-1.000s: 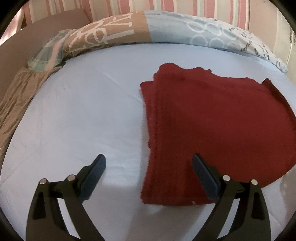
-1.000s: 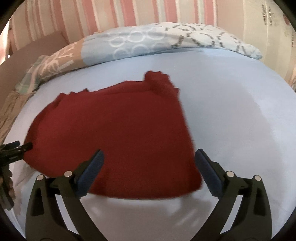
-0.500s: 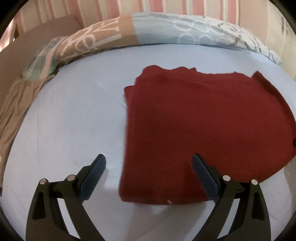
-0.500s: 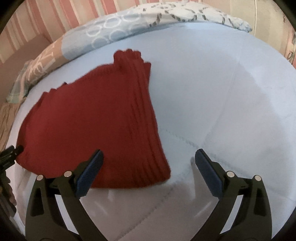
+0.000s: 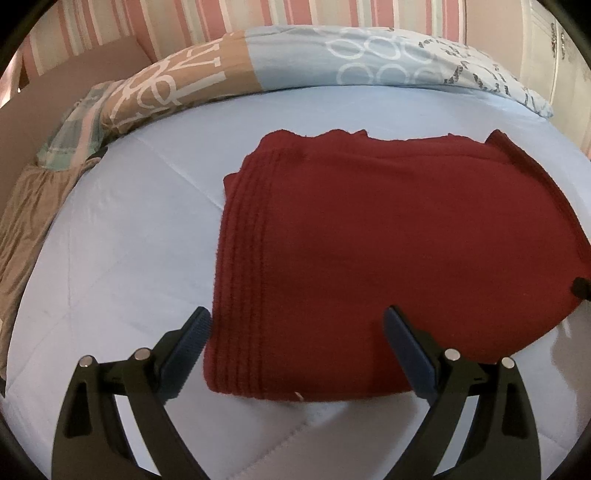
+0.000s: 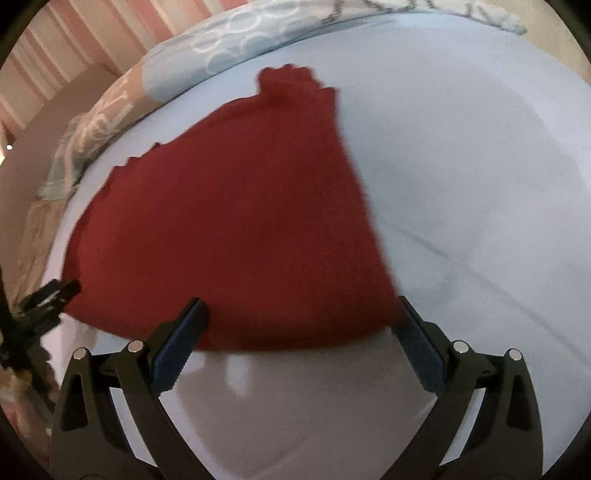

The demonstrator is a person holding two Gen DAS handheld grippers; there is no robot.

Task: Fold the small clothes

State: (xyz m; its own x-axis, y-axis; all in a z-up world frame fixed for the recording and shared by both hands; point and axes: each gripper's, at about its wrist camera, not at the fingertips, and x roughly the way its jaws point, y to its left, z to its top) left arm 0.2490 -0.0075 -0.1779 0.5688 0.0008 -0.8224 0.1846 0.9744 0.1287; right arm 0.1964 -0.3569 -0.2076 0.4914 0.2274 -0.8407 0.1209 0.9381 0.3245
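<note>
A dark red knitted garment (image 5: 388, 258) lies folded flat on the pale blue bed sheet (image 5: 129, 229). My left gripper (image 5: 295, 332) is open over the garment's near left part, nothing between its fingers. In the right wrist view the same red garment (image 6: 229, 229) is motion-blurred, and my right gripper (image 6: 301, 325) is open over its near edge, with its right fingertip (image 6: 410, 321) at the near right corner. The left gripper's tip (image 6: 55, 291) shows at the far left of that view; a bit of the right gripper (image 5: 581, 286) pokes in at the left wrist view's right edge.
A patterned pillow or duvet (image 5: 295, 62) in tan and light blue runs along the back of the bed. A beige cloth (image 5: 29, 206) hangs at the left edge. A pink striped wall (image 5: 258, 14) stands behind. Bare sheet (image 6: 480, 166) spreads to the right of the garment.
Both grippers stayed open and shifted over the garment. The left view moved right and closer to the red cloth; the right view swung, bringing the garment's near right corner by its fingers.
</note>
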